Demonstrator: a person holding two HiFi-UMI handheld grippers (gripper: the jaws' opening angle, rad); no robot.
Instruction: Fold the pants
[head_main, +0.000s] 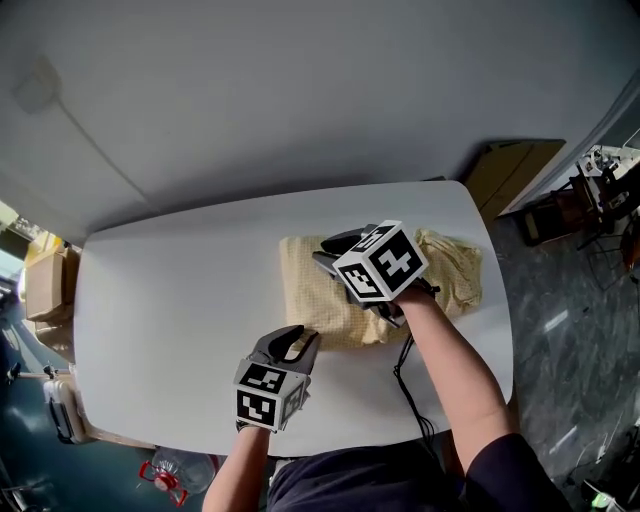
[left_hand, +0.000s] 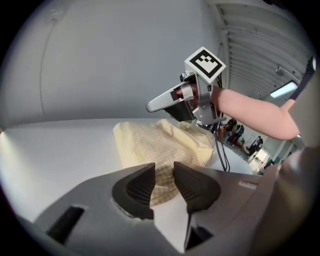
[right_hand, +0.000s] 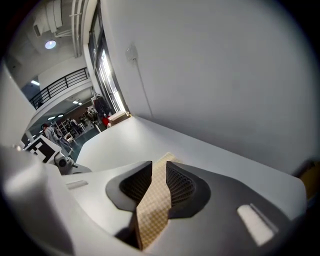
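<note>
Pale yellow checked pants (head_main: 312, 292) lie folded into a rough rectangle right of the middle of the white table (head_main: 170, 300). My right gripper (head_main: 330, 246) hovers over the cloth's far middle; its jaws stand apart, and in the right gripper view the pants (right_hand: 154, 200) show through the gap of the right gripper (right_hand: 159, 165). My left gripper (head_main: 303, 336) sits low at the near left corner of the pants, open with nothing between its fingers. The left gripper view shows the left gripper (left_hand: 164, 166) just short of the pants (left_hand: 155, 142), with the right gripper (left_hand: 156, 105) above the fabric.
A black cable (head_main: 405, 378) hangs from the right gripper over the table's near edge. A brown cardboard box (head_main: 512, 170) stands beyond the right rear corner, more boxes (head_main: 45, 285) off the left edge, and a plastic bottle (head_main: 178, 470) on the floor.
</note>
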